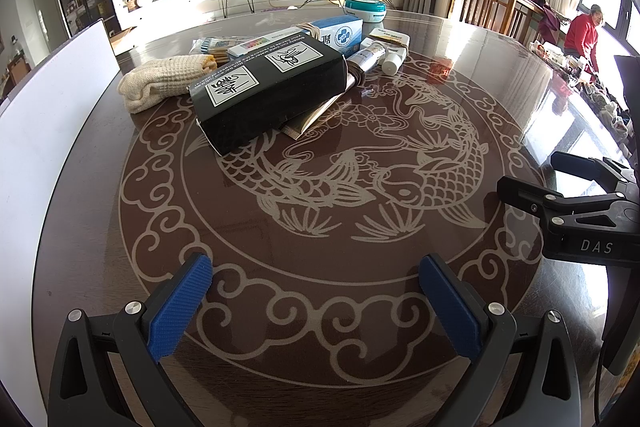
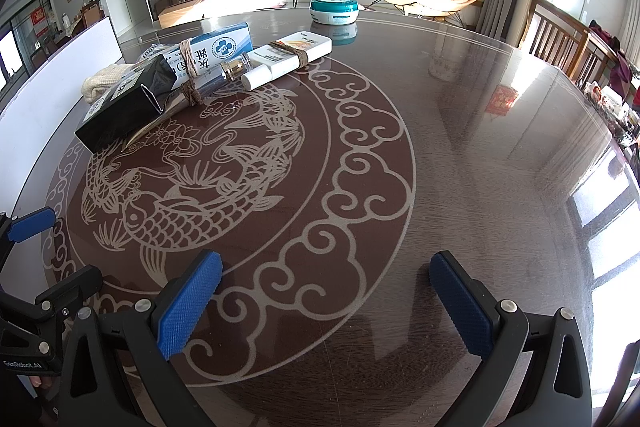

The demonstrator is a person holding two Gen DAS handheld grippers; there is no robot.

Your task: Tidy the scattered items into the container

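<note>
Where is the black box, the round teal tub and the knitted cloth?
black box [image 1: 268, 87], left wrist view, top face.
round teal tub [image 2: 335, 10], right wrist view, its lid.
knitted cloth [image 1: 160, 79], left wrist view, its middle.

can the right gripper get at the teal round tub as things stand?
Probably yes. The right gripper is open and empty, and the teal round tub stands alone at the far side of the table, apart from the pile. Bare tabletop lies between; it is simply a long reach.
</note>
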